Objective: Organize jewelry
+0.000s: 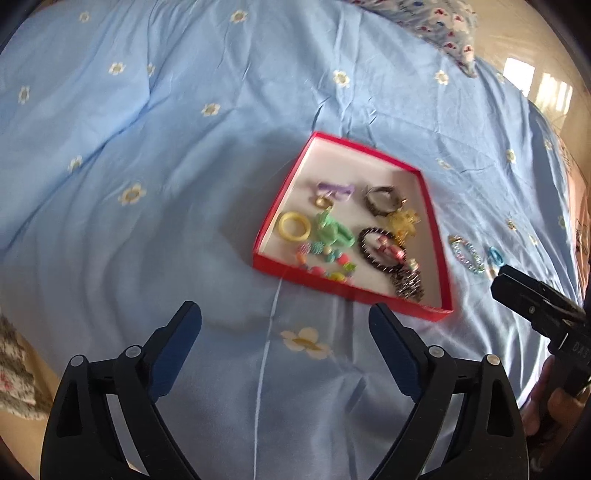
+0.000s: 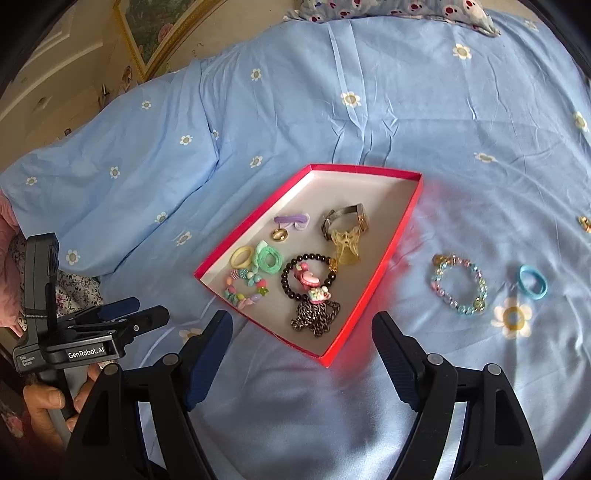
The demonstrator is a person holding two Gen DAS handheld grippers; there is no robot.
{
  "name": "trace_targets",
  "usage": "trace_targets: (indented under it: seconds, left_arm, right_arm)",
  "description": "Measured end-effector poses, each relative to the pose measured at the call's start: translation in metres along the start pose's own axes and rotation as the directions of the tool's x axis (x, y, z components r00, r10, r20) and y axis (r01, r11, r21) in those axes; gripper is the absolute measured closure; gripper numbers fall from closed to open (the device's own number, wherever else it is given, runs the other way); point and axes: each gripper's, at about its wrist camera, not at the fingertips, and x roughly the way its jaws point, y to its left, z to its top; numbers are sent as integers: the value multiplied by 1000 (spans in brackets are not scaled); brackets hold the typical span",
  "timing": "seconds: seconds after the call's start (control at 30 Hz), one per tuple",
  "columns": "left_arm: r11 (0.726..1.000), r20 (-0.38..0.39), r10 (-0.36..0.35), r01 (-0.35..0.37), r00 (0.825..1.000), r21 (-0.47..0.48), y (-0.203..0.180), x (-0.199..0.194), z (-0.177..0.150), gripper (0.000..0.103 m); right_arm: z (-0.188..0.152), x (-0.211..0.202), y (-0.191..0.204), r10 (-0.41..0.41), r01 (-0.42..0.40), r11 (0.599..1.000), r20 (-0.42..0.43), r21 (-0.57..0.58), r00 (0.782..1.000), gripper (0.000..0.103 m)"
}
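Observation:
A shallow red box [image 1: 273, 206] [image 2: 391, 254] lies on the blue bedspread. Inside it are a black bead bracelet [image 2: 291, 286], a yellow ring [image 2: 242, 256], a green hair tie [image 2: 271, 260], a watch [image 2: 345, 219], a dark chain [image 2: 314, 317] and several more pieces. Right of the box, on the cloth, lie a pastel bead bracelet [image 2: 458, 284] [image 1: 466, 254] and a blue hair tie [image 2: 532, 282] [image 1: 495, 255]. My left gripper [image 1: 284, 325] hangs open and empty, just short of the box's near-left corner. My right gripper [image 2: 301, 332] is open and empty over the box's near end.
The flowered bedspread [image 2: 332, 110] spreads all around, with a patterned pillow [image 2: 388, 9] at the far end. A small gold piece [image 2: 585, 223] lies at the far right edge. A framed picture [image 2: 155, 26] leans against the wall to the left. A hand [image 2: 44, 406] grips the left tool's handle.

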Motion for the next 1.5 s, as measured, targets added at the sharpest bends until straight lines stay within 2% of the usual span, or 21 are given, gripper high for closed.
trace_targets:
  seconds: [0.07, 0.17, 0.23, 0.37, 0.63, 1.0, 1.17, 1.5]
  left_arm:
    - [1000, 37, -2, 1, 999, 31, -6, -10, 6, 0]
    - [996, 112, 42, -50, 993, 73, -14, -20, 13, 0]
    - [993, 124, 81, -91, 989, 77, -16, -17, 13, 0]
    - [994, 126, 97, -103, 987, 45, -11, -10, 8, 0]
    - [991, 109, 124, -129, 986, 40, -14, 2, -7, 0]
    - [990, 99, 124, -129, 987, 47, -18, 9, -19, 0]
    - [989, 113, 133, -139, 985, 47, -19, 7, -20, 0]
    - [987, 167, 140, -152, 976, 60, -23, -4, -20, 0]
  right_arm:
    - [8, -9, 5, 4, -4, 1000, 12, -19, 1000, 19]
    - [20, -26, 14, -13, 18, 997, 67, -69, 998, 0]
    - [23, -34, 20, -41, 52, 994, 114, -98, 993, 0]
    - [15, -30, 22, -67, 85, 989, 145, -121, 987, 0]
    - [-11, 2, 7, -82, 87, 994, 81, -61, 993, 0]
    - [-24, 11, 1, -115, 117, 992, 52, -38, 992, 0]
    - [-24, 12, 2, -122, 124, 991, 53, -43, 991, 0]
    - [-23, 2, 6, -144, 151, 987, 107, -54, 984, 0]
